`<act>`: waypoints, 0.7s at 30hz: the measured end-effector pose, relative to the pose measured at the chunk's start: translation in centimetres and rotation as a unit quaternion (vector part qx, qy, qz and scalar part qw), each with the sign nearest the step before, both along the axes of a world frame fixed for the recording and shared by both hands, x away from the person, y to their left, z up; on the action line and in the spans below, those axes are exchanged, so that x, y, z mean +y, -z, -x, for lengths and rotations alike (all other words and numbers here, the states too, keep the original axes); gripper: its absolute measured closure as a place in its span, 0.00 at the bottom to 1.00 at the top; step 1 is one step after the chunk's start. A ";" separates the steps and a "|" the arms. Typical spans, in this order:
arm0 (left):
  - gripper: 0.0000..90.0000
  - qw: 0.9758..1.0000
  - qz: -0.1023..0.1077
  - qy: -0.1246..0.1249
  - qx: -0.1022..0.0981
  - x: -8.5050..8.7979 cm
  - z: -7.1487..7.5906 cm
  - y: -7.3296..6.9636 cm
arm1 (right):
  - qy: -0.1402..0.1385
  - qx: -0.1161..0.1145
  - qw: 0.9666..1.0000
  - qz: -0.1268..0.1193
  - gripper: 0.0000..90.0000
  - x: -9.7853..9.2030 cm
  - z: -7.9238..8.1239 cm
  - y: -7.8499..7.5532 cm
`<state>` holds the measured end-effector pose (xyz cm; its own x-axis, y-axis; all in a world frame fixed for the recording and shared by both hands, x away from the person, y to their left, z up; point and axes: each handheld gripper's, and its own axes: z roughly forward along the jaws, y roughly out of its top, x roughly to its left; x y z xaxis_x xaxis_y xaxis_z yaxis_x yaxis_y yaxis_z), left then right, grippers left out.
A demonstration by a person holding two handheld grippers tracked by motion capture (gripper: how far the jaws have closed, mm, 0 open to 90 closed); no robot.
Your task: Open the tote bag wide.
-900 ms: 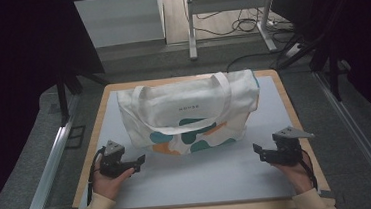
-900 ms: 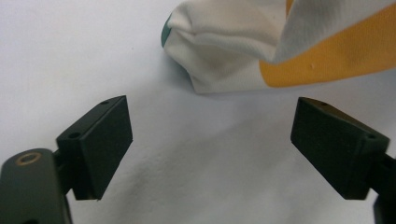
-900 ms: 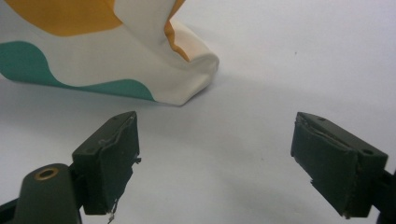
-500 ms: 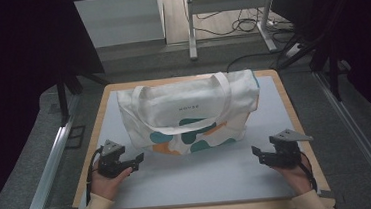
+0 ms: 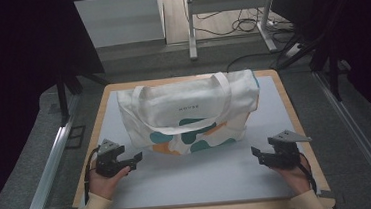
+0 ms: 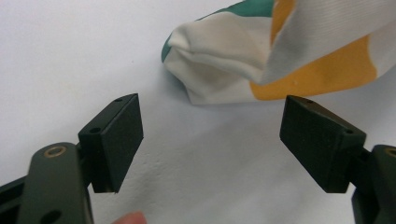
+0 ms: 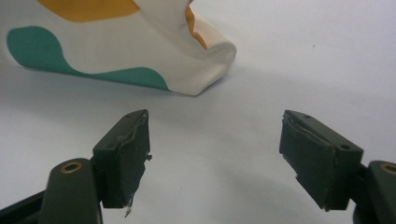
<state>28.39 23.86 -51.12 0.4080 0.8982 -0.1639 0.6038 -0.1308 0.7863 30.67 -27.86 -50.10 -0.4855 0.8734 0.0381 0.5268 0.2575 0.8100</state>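
A cream tote bag with teal and orange blobs and long handles lies flat on the white table. My left gripper sits at the bag's near left corner, open and empty. In the left gripper view that gripper has its jaws wide apart, with the bag's corner just ahead. My right gripper rests near the bag's near right corner, open. In the right gripper view the gripper holds nothing, and the bag's corner lies ahead and to the left.
The table has a wooden rim. Beyond its far edge are a metal stand and cables on the floor. Dark curtains hang at both sides. Bare white surface lies between my two hands.
Both grippers have drifted slightly toward me and inward. The bag has not moved.
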 end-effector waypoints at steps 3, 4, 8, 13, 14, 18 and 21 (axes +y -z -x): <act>0.23 1.000 0.003 0.003 -0.005 -0.1 0.3 -0.3 | 0.004 -0.011 1.000 -0.002 0.27 -0.3 0.6 -0.5; 0.23 1.000 0.003 0.003 -0.005 -0.1 0.3 -0.3 | 0.004 -0.011 1.000 -0.002 0.27 -0.3 0.6 -0.5; 0.23 1.000 0.014 0.011 -0.011 0.1 0.6 -0.9 | 0.002 -0.028 1.000 -0.013 0.27 -0.7 0.7 -1.5; 0.23 1.000 0.017 0.012 -0.018 0.1 0.5 -1.6 | 0.001 -0.038 0.999 -0.022 0.27 -0.8 0.1 -2.1; 0.23 1.000 0.017 0.012 -0.018 0.1 0.5 -1.6 | 0.001 -0.039 0.999 -0.023 0.27 -0.8 0.1 -2.3; 0.23 0.999 0.024 0.013 -0.029 0.2 0.7 -2.7 | 0.000 -0.042 0.999 -0.027 0.29 -0.7 0.0 -3.0; 0.23 0.999 0.026 0.015 -0.034 0.3 0.6 -3.3 | -0.005 -0.042 0.999 -0.028 0.30 -0.5 -0.1 -3.6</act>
